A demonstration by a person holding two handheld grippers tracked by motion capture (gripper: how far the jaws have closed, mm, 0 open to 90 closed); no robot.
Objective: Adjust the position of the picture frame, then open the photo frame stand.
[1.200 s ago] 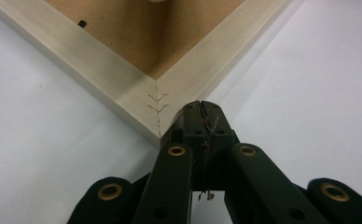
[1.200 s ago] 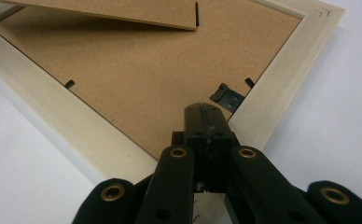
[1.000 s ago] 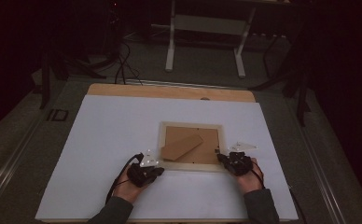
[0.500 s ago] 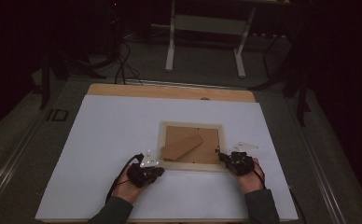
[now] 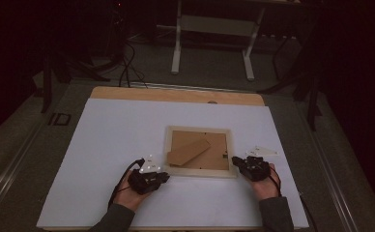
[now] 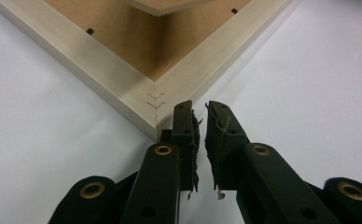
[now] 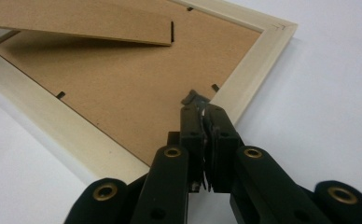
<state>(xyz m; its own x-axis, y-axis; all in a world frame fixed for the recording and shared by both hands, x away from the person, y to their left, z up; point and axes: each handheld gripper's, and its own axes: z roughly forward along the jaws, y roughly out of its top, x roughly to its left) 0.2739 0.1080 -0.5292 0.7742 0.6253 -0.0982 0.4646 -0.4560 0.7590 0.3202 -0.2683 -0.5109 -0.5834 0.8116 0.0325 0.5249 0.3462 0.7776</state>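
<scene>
Your left tool [image 6: 201,122] has just been parting its jaws, a narrow gap with nothing in it, at the picture frame's [image 5: 200,171] near-left corner. Your right tool [image 7: 201,112] grips a small metal tab [image 7: 191,98] at the frame's right rail. The frame lies face-down on the white counter [image 5: 113,135].

Picture frame [image 5: 200,170]: pale cream wood, faint zigzag marks at the mitred corner joints.
Backing board [image 5: 214,145]: plain brown, small black tabs along its edges.
Stand flap [image 5: 188,151]: lighter tan-brown, unpatterned.
Table [image 5: 108,135]: white top, light wood strip at the far edge.
Left gripper [image 6: 200,122]: black jaws, brass-coloured rivets.
Right gripper [image 7: 202,116]: black jaws, brass-coloured rivets.
Sleeves [image 5: 275,215]: grey.
</scene>
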